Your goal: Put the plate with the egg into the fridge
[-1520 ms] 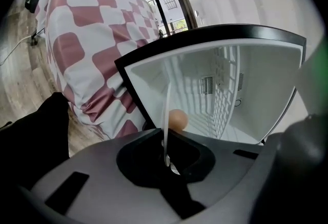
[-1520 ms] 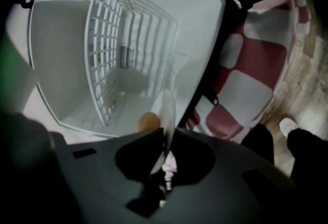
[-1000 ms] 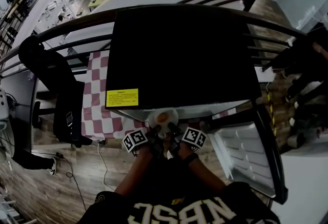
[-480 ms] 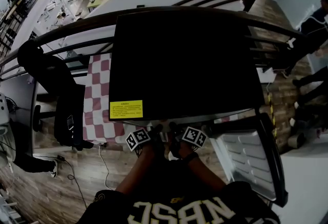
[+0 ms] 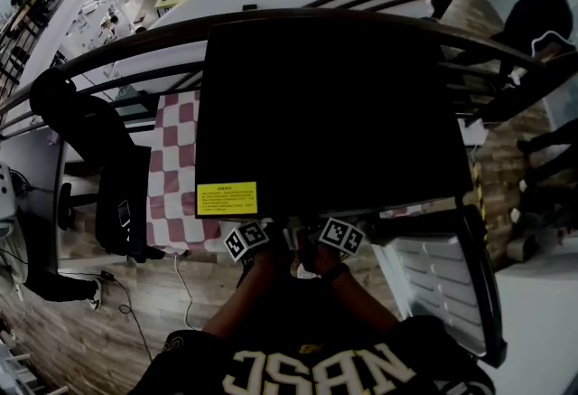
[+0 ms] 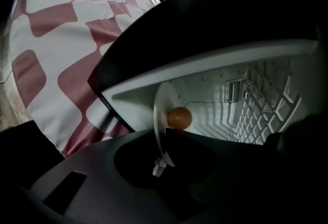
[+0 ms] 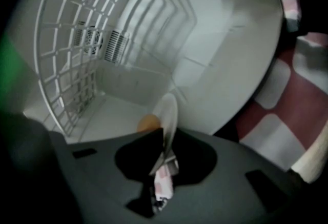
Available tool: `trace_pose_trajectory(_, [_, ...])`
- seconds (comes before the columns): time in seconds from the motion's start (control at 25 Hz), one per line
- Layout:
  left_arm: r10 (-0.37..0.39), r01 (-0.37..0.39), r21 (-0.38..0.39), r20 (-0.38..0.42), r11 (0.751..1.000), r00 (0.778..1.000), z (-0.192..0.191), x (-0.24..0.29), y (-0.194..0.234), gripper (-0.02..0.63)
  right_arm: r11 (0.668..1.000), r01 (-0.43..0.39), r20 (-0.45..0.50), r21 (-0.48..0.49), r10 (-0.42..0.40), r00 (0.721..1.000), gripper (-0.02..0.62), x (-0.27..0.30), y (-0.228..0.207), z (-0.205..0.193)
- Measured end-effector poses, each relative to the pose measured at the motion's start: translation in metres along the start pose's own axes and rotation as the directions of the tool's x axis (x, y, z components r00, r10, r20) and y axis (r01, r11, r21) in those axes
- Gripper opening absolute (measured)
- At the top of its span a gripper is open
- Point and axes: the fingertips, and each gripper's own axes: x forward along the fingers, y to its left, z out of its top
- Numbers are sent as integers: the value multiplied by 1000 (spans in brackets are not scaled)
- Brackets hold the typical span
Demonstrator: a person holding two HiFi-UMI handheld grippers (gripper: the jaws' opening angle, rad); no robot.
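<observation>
The left tool (image 6: pixel 161 160) and right tool (image 7: pixel 163 166) each pinch the near rim of the plate (image 6: pixel 159 110). The plate, with its egg (image 6: pixel 180 118), is just inside the fridge (image 6: pixel 205 89) opening. Best to keep it level, push it farther in, and set it down before releasing.

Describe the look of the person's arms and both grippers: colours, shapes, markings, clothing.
The left gripper and right gripper have matte dark grey housings with a rounded black recess around the jaws. Each carries a white marker cube printed with black square patterns. The person wears a dark shirt with pale block lettering. The forearms are uncovered, and there is a dark band on the right wrist.
</observation>
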Motion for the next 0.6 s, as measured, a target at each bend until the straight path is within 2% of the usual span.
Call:
trace_pose_trajectory(0.32, [-9,9,17,37,1000,999,3,10,0,52,999,17,13,-45,-16,1000,49,4,-5,5])
trace_pose_trajectory(0.48, [-9,8,44,39,999,999,3,12,3,62,982,74,-12,-174,-77,997,67,3,-4,7])
trace_pose_trajectory(0.6, [15,-16,51,23,999,1000,0,13,7,76,951,108,-17,-291,-118,993,151,2,0,8])
